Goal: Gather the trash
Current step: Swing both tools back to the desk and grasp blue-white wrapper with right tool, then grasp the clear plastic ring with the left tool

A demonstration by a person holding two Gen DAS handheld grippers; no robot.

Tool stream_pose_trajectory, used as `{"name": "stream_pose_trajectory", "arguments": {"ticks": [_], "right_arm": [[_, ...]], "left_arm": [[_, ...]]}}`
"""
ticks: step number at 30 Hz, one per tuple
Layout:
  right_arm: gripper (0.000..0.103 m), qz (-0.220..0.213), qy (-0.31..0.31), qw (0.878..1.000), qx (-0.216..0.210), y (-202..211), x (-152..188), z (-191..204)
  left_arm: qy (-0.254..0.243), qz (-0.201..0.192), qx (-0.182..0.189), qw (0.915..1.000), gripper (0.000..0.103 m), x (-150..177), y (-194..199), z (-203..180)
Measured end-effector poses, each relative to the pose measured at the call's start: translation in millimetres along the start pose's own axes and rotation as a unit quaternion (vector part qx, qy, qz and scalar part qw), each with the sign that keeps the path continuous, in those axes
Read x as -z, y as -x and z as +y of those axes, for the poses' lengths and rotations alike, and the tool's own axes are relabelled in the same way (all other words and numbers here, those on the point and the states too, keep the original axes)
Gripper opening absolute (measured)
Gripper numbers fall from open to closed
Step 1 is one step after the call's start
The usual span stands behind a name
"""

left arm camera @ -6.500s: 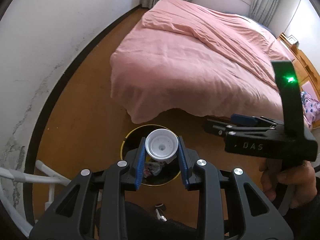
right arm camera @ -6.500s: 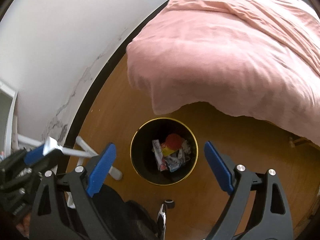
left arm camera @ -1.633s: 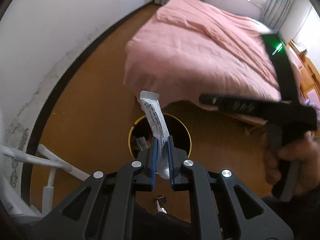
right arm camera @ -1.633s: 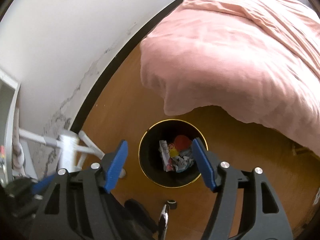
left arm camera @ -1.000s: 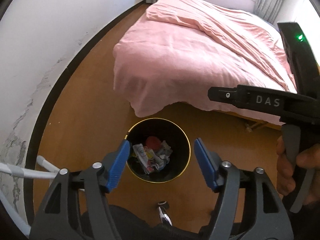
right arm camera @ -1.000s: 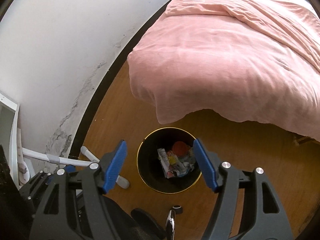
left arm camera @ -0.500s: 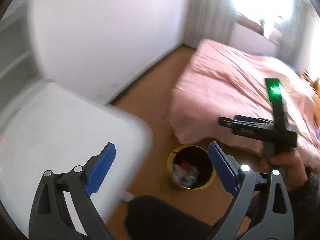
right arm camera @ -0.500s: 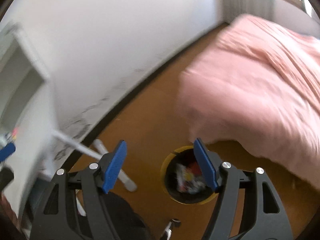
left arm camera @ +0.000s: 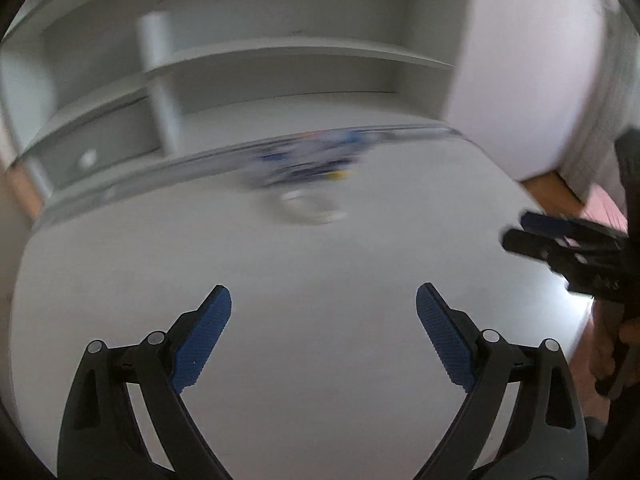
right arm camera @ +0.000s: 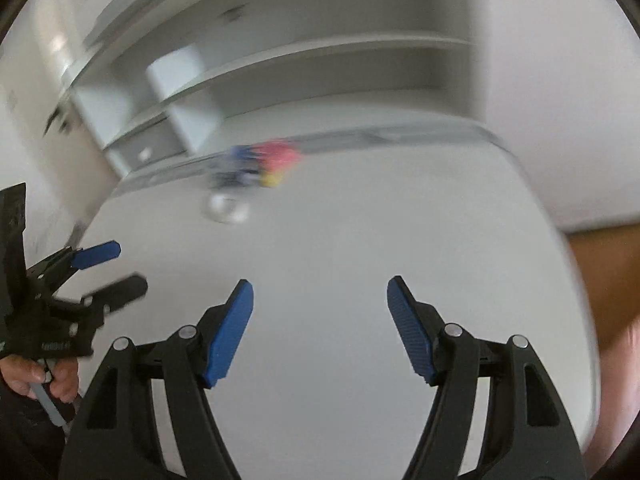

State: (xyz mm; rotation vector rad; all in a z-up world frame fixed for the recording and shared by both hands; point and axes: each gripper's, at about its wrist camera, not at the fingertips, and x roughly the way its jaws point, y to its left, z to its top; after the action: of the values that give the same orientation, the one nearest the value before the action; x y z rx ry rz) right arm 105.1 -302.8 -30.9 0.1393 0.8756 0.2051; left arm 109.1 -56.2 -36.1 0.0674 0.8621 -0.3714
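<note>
premises: a room in a home. a white table (left arm camera: 320,264) with rounded corners stands against white shelving (left arm camera: 280,52) of open compartments, with a small knobbed drawer (left arm camera: 86,156) at its lower left. plain white wall (left arm camera: 520,60), orange-brown wood floor (right arm camera: 600,264) and pink bedding (left arm camera: 604,208) at the frame edge indicate a bedroom. small blurred clutter (right arm camera: 256,168) lies at the table's rear.

Trash pile (left arm camera: 310,160) at desk (left arm camera: 320,264) far edge; shelves (left arm camera: 280,56) behind.
</note>
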Motion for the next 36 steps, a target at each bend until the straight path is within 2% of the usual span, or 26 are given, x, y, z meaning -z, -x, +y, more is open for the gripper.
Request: {"name": "stream_pose_trajectory", "arguments": {"ticks": [3, 6, 10, 12, 13, 15, 16, 17, 18, 26, 28, 36], "right_arm": [[0.067, 0.007, 0.061, 0.998, -0.012, -38, -39, 37], [0.067, 0.005, 0.118, 0.993, -0.001, -72, -77, 64], [0.067, 0.019, 0.168, 0.986, 0.0, -111, -106, 81], [0.067, 0.035, 0.187, 0.982, 0.001, -124, -109, 85], [0.065, 0.04, 0.194, 0.98, 0.0, -130, -110, 88], [0.042, 0.047, 0.204, 0.978, -0.002, -136, -110, 91], [0.038, 0.05, 0.208, 0.977, -0.007, -136, -108, 92], [0.024, 0.051, 0.211, 0.976, -0.011, -135, -108, 94], [0.022, 0.05, 0.212, 0.976, -0.014, -133, -107, 96], [0.021, -0.011, 0.124, 0.99, -0.065, -73, -110, 66], [0.021, -0.021, 0.1, 0.993, -0.061, -56, -107, 49], [0.021, -0.031, 0.038, 0.999, -0.019, -23, -78, -8]], "left_arm": [[0.019, 0.004, -0.011, 0.9997, 0.091, 9, 3, 32], [0.032, 0.013, -0.015, 0.9993, 0.091, 11, -2, 51], [0.03, 0.018, -0.018, 0.9992, 0.091, 12, -6, 61], [0.026, 0.018, -0.017, 0.9993, 0.091, 7, -10, 62], [0.023, 0.02, -0.018, 0.9994, 0.091, 3, -14, 63], [0.021, 0.02, -0.018, 0.9994, 0.091, -5, -22, 63], [0.021, 0.02, -0.018, 0.9994, 0.091, -8, -27, 64], [0.021, 0.02, -0.018, 0.9994, 0.091, -10, -28, 62], [0.02, 0.02, -0.016, 0.9995, 0.091, -14, -31, 61], [0.002, 0.038, 0.008, 0.9992, 0.091, -47, -77, 26], [0.008, 0.042, 0.013, 0.999, 0.091, -55, -91, 14], [0.01, 0.055, -0.024, 0.9981, 0.09, -63, -121, -6]]}}
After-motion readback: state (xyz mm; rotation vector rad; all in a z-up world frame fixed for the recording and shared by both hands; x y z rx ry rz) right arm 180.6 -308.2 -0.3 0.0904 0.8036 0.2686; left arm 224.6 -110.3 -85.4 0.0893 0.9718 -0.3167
